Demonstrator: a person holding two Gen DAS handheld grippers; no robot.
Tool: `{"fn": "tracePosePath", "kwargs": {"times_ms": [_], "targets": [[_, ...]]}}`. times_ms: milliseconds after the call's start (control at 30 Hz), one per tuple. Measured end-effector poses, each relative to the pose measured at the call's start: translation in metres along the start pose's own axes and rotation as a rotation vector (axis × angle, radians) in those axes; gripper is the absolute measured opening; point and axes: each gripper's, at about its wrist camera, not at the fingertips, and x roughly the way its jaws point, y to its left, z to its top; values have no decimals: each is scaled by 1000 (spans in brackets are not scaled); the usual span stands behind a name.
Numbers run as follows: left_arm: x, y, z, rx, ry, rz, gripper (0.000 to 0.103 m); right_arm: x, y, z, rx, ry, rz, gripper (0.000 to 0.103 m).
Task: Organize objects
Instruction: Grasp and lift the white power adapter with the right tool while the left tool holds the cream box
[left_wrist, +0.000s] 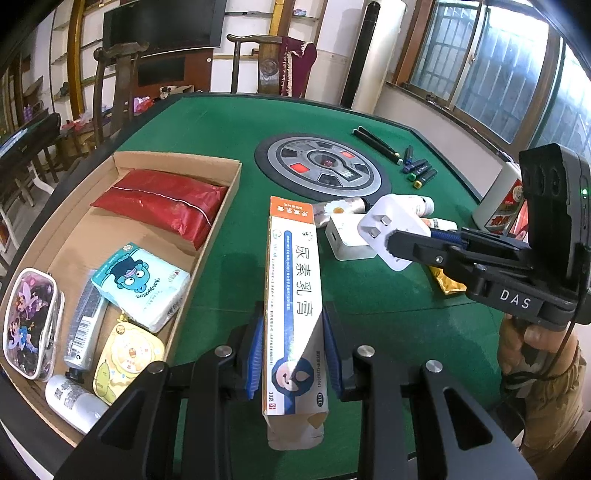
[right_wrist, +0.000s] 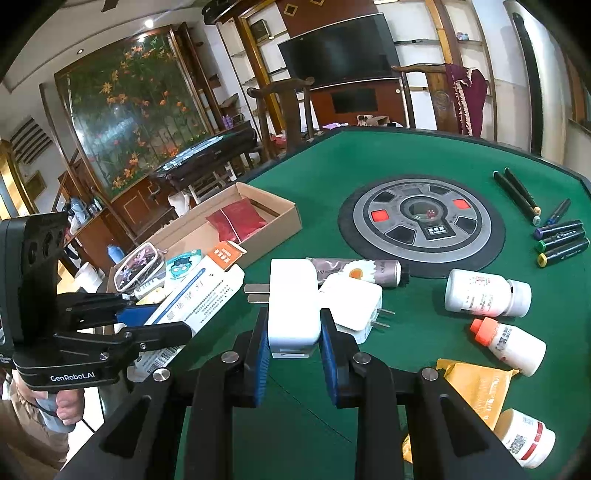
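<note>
The left tool (left_wrist: 293, 354) is clenched on a long ointment carton (left_wrist: 293, 295) at lower centre of the left wrist view, the carton's near end crumpled and partly behind the blue pads. The right tool (right_wrist: 293, 349) grips a white plug adapter (right_wrist: 293, 306), lifted above the green tabletop (right_wrist: 369, 166); a second white charger (right_wrist: 354, 306) lies half hidden behind it. In the cardboard box (left_wrist: 221, 206) at left, a white bottle (left_wrist: 74, 402) is cut off by the tool's arm.
</note>
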Motion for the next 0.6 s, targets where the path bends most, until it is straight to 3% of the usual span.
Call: {"fn": "tracePosePath", "kwargs": {"times_ms": [333,600], "targets": [[-5,7,10,43,-6,14,28,6,6,-2,-7,7,5,27],[-29,38,19,11,-36,35,28,11,14,-3,-15,13,21,27]]}}
